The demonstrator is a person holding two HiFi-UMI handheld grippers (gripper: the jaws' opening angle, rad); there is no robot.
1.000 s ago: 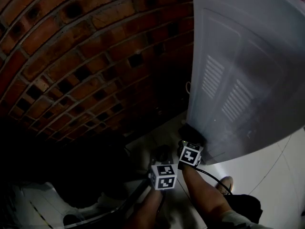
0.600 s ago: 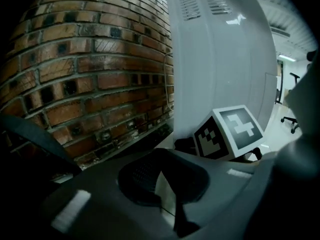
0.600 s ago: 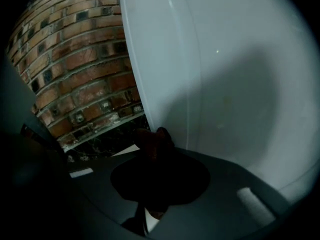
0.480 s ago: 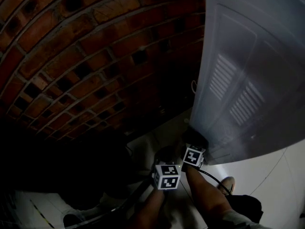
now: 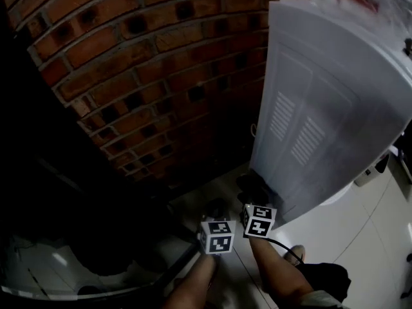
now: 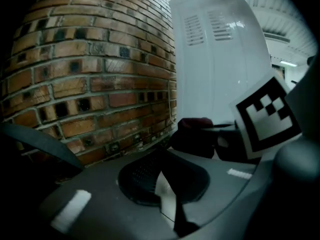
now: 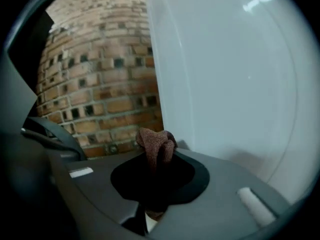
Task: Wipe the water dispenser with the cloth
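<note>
Rear of a white water dispenser point(image 5: 322, 108) standing near a brick wall point(image 5: 148, 76), seen from the head view and both gripper views.

(a) The right gripper point(image 7: 150, 206) has its jaws closed on a brown cloth point(image 7: 156, 144). A crumpled wad of the cloth stands out past the tips, close to the dispenser's lower corner on the wall side. No view shows for certain whether it touches the panel.

(b) The left gripper point(image 6: 167, 204) is just beside the right one. Its jaws appear to be together with nothing between them.

(c) The back panel carries 2 groups of vent slots point(image 5: 293, 131).

Handling, as judged: the cloth looks light, soft and limp, so it will fold under pressure, not push back. The hold near its gathered middle suits wiping, because it leaves a free pad to press on the surface. The panel looks smooth, hard and thin. The cloth should glide on it but may snag at the slots. A tall cabinet on a tiled floor point(image 5: 360, 237) could shift if pushed hard, so light, even pressure seems advisable.
</note>
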